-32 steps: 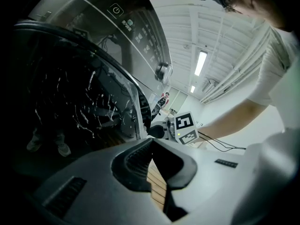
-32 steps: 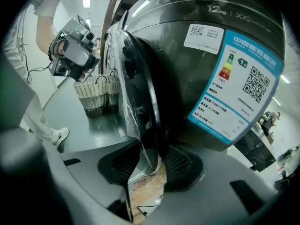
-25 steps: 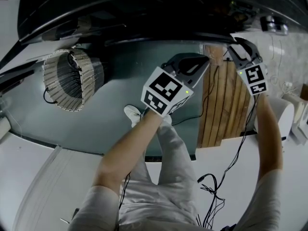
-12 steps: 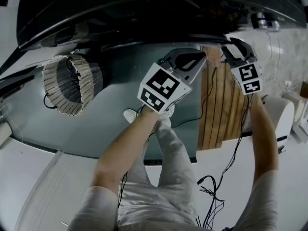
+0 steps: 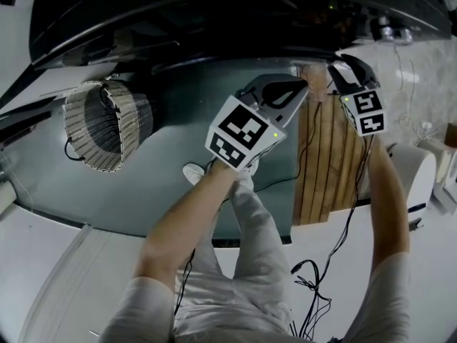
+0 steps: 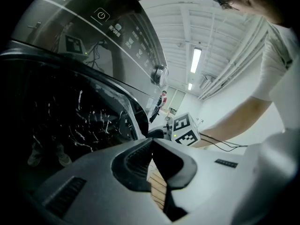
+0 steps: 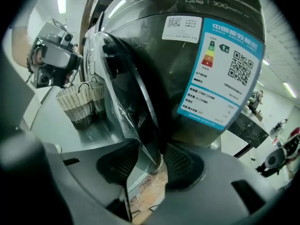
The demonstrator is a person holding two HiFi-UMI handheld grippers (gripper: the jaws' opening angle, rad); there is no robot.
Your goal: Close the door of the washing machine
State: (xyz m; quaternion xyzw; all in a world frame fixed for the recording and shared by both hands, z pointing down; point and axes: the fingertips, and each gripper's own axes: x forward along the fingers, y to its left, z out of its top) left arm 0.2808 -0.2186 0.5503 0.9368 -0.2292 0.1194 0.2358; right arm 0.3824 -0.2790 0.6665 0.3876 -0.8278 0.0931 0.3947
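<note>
The washing machine fills the right gripper view, and its round glass door stands ajar, seen edge-on. My right gripper has the door's dark rim between its jaws. They are opening, with a gap showing at the left pad. In the head view the right gripper reaches up to the machine's dark front. My left gripper hovers just left of it, shut and empty. The left gripper view shows the control panel and its knob.
A wicker basket lies on the grey floor at the left. A wooden slatted panel stands under the grippers, with black cables trailing below. A white appliance sits at the right. An energy label is stuck on the machine.
The right gripper has rolled a little and edged left at the door's rim. The left gripper has hardly moved.
</note>
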